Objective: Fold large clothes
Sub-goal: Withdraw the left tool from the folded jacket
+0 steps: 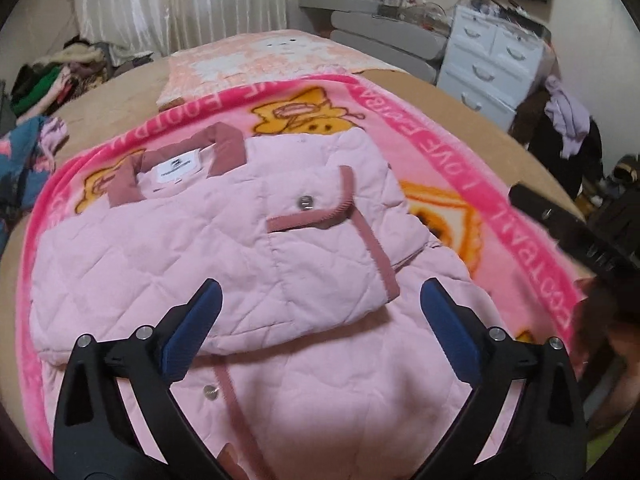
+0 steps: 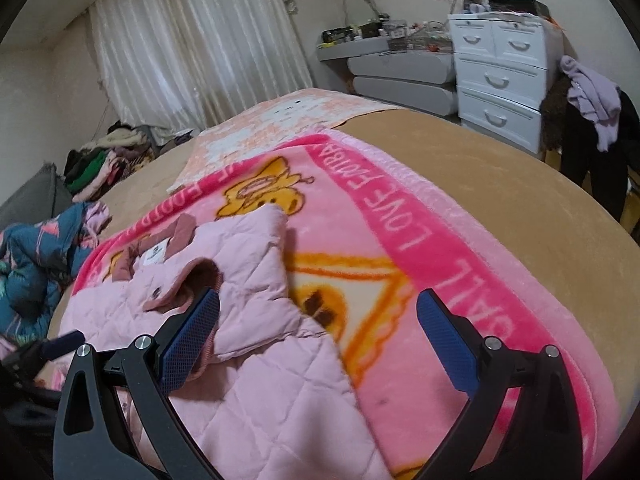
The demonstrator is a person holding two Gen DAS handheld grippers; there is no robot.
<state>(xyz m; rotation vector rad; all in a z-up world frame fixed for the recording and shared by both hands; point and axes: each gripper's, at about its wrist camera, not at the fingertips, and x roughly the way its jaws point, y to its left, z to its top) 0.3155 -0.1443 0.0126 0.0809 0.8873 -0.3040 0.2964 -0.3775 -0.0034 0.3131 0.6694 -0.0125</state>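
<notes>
Jacket (image 1: 248,240): pink quilted one, lay flat on the blanket, collar end pointing away toward the curtains. One sleeve was folded across the chest, its dusty-rose cuff (image 1: 320,216) landing about mid-body next to a snap button (image 1: 306,202). White label (image 1: 180,168) showed inside the open collar. From the right wrist view the same jacket (image 2: 256,380) sat on the left half of the picture, shoulder part bunched up a bit.

Blanket (image 1: 516,216): hot pink fleece with orange cartoon figures and white lettering along the border, spread over the bed (image 2: 500,172), which had a tan cover.

Left gripper (image 1: 320,300): jaws spread wide, nothing between them, hovering over the lower middle of the jacket. Blue pads (image 1: 192,332) on both sides, neither one pinching fabric.

Right gripper (image 2: 318,312): jaws wide too, holding nothing. Left pad sat over the jacket's edge, right pad over bare blanket. Couldn't tell if the left pad was actually touching the cloth.

Right side of the left view: the other gripper's dark body (image 1: 576,232) poked in, blurry.

Background: white curtains (image 2: 200,36), white drawer unit (image 2: 504,80) with a lilac garment (image 2: 592,96) hanging beside it, grey shelves (image 2: 404,72) with clutter on top, clothes pile (image 2: 108,160) by the far wall, teal patterned quilt (image 2: 36,272) at the bed's left edge, pale peach blanket (image 1: 272,56) further up the bed.
</notes>
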